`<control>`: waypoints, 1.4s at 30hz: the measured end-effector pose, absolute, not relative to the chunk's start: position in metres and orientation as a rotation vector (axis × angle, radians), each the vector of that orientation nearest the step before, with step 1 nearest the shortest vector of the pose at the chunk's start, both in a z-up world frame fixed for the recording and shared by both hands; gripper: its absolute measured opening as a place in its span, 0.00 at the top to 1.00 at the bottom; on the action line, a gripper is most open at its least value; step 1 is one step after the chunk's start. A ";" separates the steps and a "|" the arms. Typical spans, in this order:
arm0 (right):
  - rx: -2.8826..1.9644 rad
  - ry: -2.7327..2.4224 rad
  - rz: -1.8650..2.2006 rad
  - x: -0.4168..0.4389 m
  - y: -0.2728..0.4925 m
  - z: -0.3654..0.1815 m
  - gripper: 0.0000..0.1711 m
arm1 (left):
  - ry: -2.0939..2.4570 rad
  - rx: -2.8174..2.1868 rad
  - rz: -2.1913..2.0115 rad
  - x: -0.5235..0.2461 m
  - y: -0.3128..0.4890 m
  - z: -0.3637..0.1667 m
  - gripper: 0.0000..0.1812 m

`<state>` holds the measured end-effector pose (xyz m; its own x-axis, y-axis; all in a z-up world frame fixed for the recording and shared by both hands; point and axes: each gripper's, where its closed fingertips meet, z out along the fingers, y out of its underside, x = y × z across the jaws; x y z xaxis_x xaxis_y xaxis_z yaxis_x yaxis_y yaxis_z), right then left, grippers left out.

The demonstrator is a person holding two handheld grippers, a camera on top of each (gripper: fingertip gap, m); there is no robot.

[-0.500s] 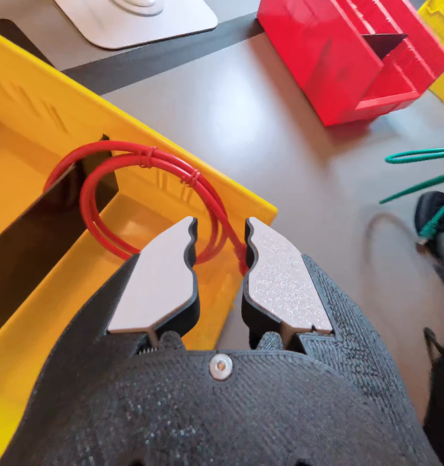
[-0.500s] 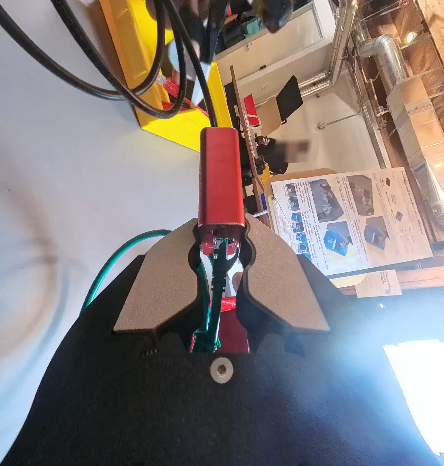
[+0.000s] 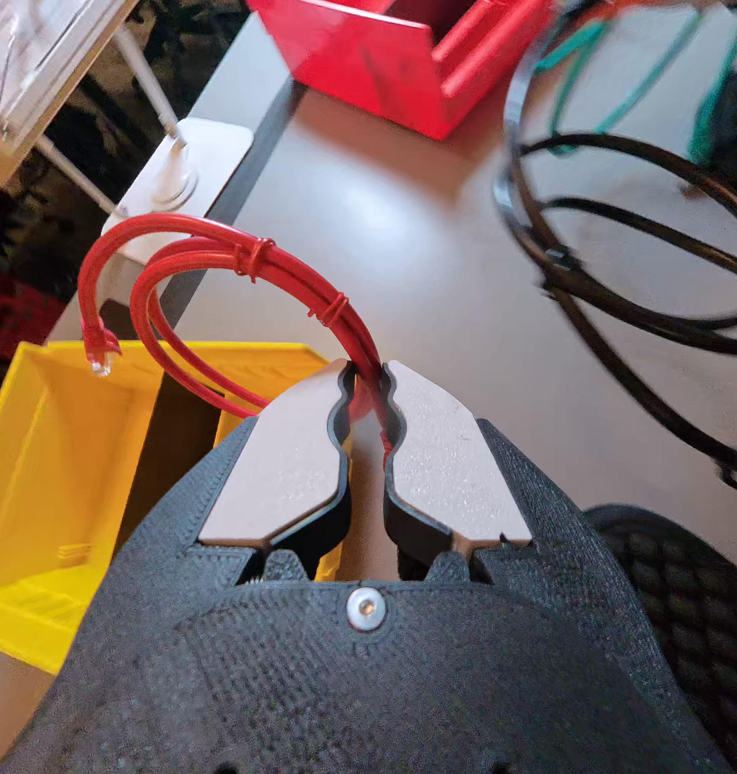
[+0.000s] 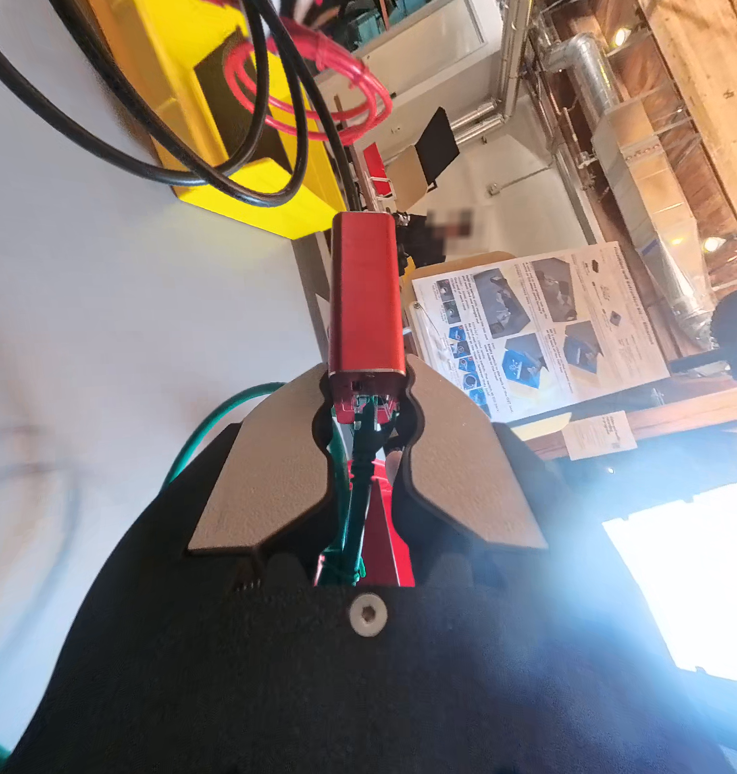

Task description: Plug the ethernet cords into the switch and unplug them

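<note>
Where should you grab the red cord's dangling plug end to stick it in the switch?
Grip the red cord on the boot behind its clear plug, coming from the side. The tip hangs free over the yellow bin, so it stays clear to enter the switch.

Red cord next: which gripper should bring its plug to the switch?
Left. The left gripper is shut on the coiled red cord, lifted above the yellow bin. The right gripper is shut on the switch, best just steadying it.
</note>
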<state>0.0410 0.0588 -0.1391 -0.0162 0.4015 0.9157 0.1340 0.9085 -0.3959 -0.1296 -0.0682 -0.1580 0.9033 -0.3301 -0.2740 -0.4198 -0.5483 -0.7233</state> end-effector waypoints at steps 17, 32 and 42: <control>-0.417 -1.667 0.116 0.107 0.084 -0.141 0.84 | 1.316 -2.205 0.292 -0.066 -0.121 -0.258 0.94; -0.428 -1.666 0.099 0.100 0.085 -0.142 0.84 | 0.830 -2.383 -0.150 -0.116 -0.154 -0.264 0.78; -0.440 -1.671 0.088 0.100 0.088 -0.143 0.84 | 0.778 -2.360 -0.273 -0.101 -0.143 -0.278 0.90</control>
<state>0.1004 0.0881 -0.1426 -0.0841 0.3352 0.9384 0.2342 0.9220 -0.3083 -0.1006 -0.1434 -0.2779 0.8043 -0.5942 -0.0007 -0.4638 -0.6269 -0.6260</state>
